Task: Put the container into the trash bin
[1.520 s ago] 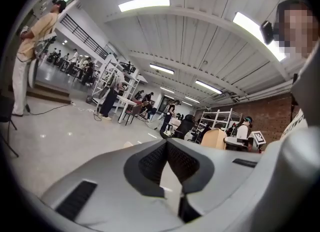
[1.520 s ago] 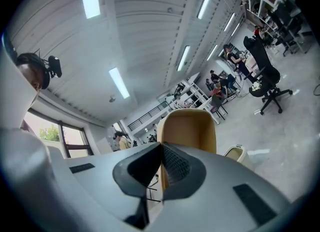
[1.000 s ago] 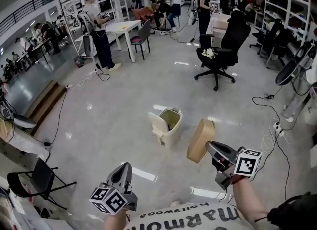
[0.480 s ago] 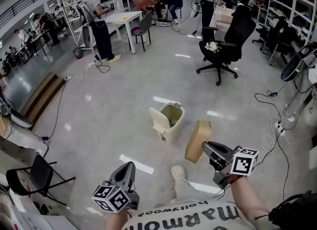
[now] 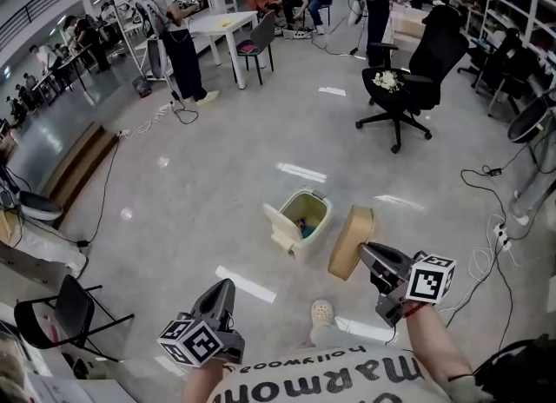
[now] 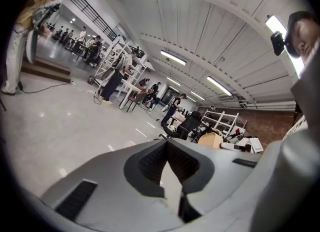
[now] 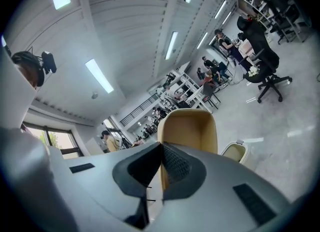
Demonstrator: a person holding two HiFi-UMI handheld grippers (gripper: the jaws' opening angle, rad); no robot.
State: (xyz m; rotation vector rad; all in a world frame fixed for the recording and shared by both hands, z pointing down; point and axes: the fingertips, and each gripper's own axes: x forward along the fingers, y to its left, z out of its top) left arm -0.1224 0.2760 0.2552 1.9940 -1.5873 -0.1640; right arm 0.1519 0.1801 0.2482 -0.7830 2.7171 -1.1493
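Note:
A cream trash bin (image 5: 300, 221) stands on the grey floor with its lid swung open to the left and some rubbish inside. Just right of it a tan, flat container (image 5: 350, 242) hangs tilted on edge, with my right gripper (image 5: 363, 250) shut on its near rim. In the right gripper view the container (image 7: 189, 128) rises above the jaws and the bin (image 7: 235, 152) shows low at the right. My left gripper (image 5: 224, 287) is held low at the left, shut and empty, well short of the bin. Its tips (image 6: 166, 143) meet in the left gripper view.
A black office chair (image 5: 408, 89) stands beyond the bin. Cables (image 5: 486, 254) trail over the floor at the right. A black chair (image 5: 61, 314) sits at the lower left. My shoe (image 5: 322, 312) is just short of the bin. People and a white table (image 5: 217, 23) are far back.
The bin has come nearer and now lies right beside the container held in my right gripper. A shoe has stepped into view. Both grippers keep their hold and place.

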